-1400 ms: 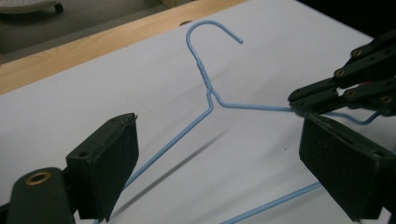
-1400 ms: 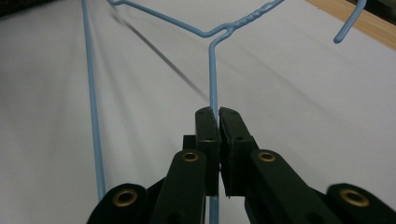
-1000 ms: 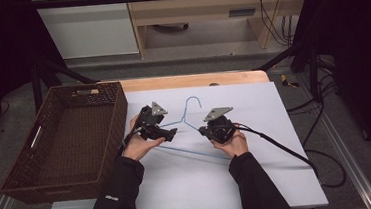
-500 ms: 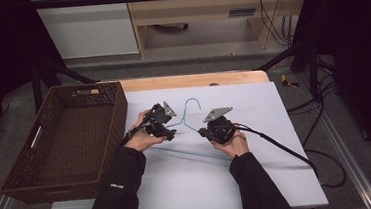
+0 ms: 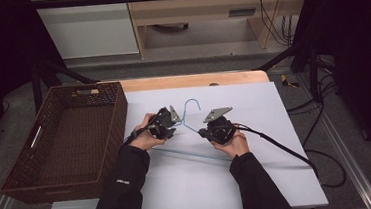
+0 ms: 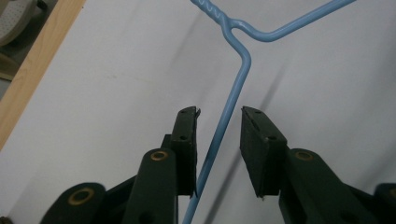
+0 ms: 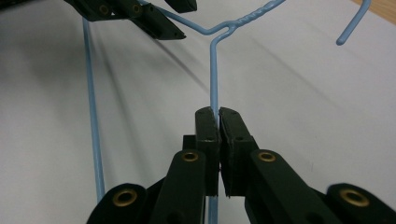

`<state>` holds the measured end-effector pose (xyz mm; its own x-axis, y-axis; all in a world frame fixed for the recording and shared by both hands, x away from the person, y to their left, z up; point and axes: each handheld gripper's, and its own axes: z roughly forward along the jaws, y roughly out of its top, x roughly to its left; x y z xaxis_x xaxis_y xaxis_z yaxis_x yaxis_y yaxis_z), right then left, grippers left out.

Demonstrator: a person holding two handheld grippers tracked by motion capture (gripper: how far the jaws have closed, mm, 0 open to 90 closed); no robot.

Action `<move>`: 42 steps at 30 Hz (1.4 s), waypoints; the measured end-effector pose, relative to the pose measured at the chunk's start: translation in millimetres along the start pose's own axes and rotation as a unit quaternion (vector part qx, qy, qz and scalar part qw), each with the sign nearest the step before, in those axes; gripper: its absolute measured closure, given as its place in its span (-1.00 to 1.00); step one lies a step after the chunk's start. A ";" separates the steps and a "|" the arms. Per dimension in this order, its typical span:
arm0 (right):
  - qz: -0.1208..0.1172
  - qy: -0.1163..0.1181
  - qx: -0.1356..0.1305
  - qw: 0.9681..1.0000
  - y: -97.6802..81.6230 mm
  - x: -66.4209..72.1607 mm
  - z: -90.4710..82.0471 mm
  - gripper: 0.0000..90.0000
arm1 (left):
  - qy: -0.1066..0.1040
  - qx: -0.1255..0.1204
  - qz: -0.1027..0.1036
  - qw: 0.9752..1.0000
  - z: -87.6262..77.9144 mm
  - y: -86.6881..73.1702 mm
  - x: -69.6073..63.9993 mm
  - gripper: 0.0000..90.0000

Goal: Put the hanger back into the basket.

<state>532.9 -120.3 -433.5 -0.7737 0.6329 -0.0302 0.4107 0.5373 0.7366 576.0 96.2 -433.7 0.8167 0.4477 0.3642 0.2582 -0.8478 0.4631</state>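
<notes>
The blue wire hanger (image 5: 192,134) lies flat on the white surface (image 5: 279,177), hook pointing away from the person, between the two hands and just right of the wicker basket (image 5: 66,139). Its two sloping shoulders run down and outward from the twisted neck, one toward each hand, so each shoulder's long axis lines up roughly with the tongs that reach for it.

The right tongs (image 7: 218,116) are clamped on the right shoulder wire; in the right gripper view the pads meet on the wire, which runs straight ahead from between them up to the neck. That side is already held.

The left tongs (image 6: 217,135) are the ones the coming move turns on. Their jaws have just been closing and now stand a little apart, with the left shoulder wire passing up between them. In the left gripper view the wire sits off-centre, close against the left-hand pad (image 6: 186,135), with a clear gap to the other pad, so nothing presses on it yet. The wire runs nearly along the tongs' own line, leaning slightly, and bends at the neck well ahead of the tips.

My judgement: the left tongs need only finish closing; since the wire lies to one side of the gap, the far pad will likely push it across as it shuts
</notes>
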 end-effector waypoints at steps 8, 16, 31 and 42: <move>-0.001 0.002 0.002 1.000 -0.2 0.0 0.2 0.96 | 0.005 0.011 0.021 1.000 2.2 0.0 -2.3 0.77; 0.000 0.001 0.000 1.000 0.0 0.3 -0.7 0.95 | 0.019 0.024 0.047 0.998 -0.7 3.7 -5.8 0.84; 0.004 0.007 -0.013 1.000 3.1 -1.7 -12.3 0.94 | 0.010 0.059 0.084 0.995 -24.2 13.0 -12.5 0.94; 0.005 0.013 -0.035 0.999 6.1 0.2 -29.7 0.92 | 0.003 0.066 0.064 0.996 -50.5 20.6 -19.0 0.94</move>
<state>521.0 -133.5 -408.9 -0.7824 0.6228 -0.0046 0.3855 0.4900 0.7818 539.7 84.6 -390.3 0.8438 0.3353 0.4190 0.2183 -0.9277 0.3029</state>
